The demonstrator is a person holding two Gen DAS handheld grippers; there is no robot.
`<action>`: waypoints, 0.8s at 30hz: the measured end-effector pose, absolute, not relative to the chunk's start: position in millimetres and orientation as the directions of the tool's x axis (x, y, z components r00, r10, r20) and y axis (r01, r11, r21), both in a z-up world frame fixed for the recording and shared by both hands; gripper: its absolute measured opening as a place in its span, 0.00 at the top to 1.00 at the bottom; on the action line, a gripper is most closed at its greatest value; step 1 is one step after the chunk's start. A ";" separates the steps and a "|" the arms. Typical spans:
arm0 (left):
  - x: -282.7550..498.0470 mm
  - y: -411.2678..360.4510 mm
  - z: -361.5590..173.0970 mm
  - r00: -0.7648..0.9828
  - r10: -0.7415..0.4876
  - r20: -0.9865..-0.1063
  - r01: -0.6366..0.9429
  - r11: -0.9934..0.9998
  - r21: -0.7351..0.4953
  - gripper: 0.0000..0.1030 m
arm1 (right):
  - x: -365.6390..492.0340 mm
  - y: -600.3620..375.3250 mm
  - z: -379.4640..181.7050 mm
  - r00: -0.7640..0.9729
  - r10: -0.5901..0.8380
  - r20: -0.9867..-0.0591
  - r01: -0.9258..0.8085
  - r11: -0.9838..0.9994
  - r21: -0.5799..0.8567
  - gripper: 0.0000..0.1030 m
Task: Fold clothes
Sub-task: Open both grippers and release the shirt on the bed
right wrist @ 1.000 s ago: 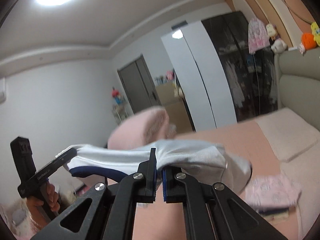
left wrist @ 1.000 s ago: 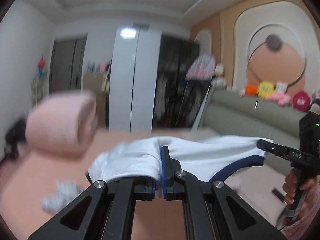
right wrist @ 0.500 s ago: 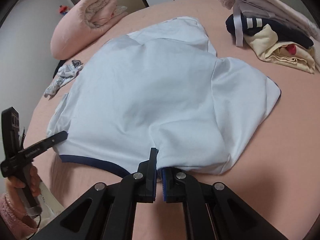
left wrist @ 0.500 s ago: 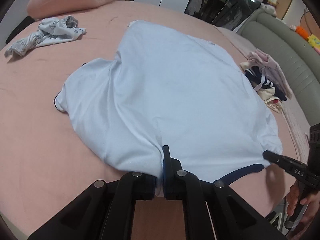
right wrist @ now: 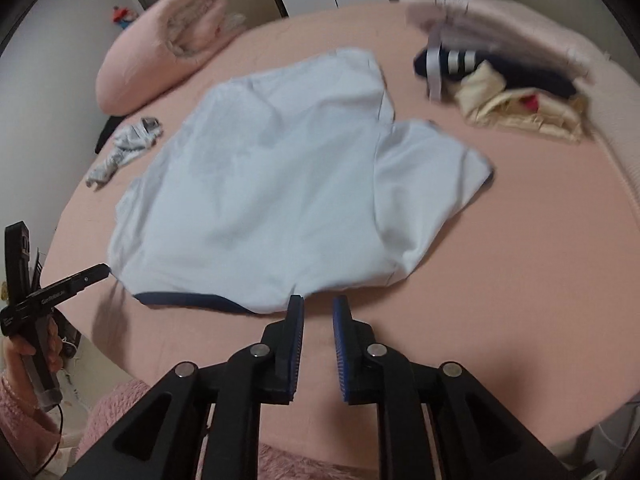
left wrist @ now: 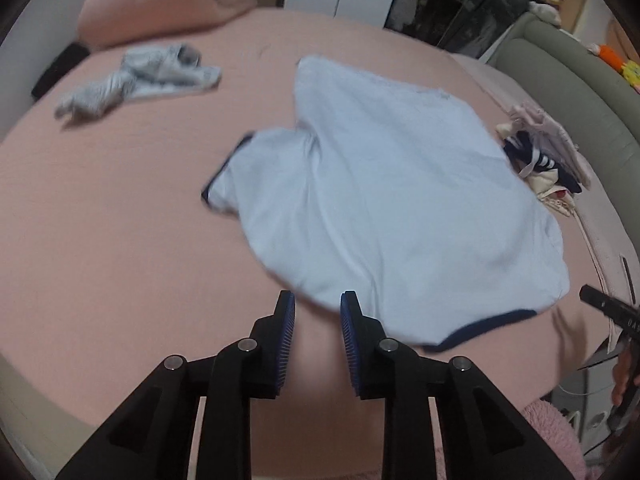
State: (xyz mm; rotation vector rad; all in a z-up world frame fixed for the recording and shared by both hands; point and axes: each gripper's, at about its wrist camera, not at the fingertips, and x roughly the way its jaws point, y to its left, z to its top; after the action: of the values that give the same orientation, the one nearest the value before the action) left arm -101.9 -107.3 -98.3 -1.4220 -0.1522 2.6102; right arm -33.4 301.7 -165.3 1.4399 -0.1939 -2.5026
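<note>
A pale blue T-shirt with dark navy trim lies spread on the pink bed, collar end nearest me. My left gripper hovers at the shirt's near edge, its jaws opening with nothing between the pads. My right gripper sits just off the shirt's near hem beside the navy collar band, its jaws opening too and empty. In the left wrist view the right gripper's tip shows at the right edge. The right wrist view has the left gripper, held in a hand, at its left.
A crumpled grey garment lies left of the shirt. A rolled pink duvet sits at the bed's far side. A pile of clothes lies to the right. A grey-green headboard borders the bed.
Both grippers came down from holding the shirt up in the air, laid it on the bed, and let go of its near edge; their jaws now stand apart.
</note>
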 end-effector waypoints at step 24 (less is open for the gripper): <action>-183.8 -43.9 -139.6 -0.494 0.190 -0.848 -0.250 -0.966 -0.070 0.50 | -161.2 205.9 -225.1 -0.439 -0.025 -0.898 0.214 -0.974 -0.077 0.82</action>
State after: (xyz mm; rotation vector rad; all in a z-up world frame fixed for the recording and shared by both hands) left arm -183.8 -43.9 -139.6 -1.4157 0.0908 2.5134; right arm -161.2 205.9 -225.1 1.5789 0.2704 -2.5366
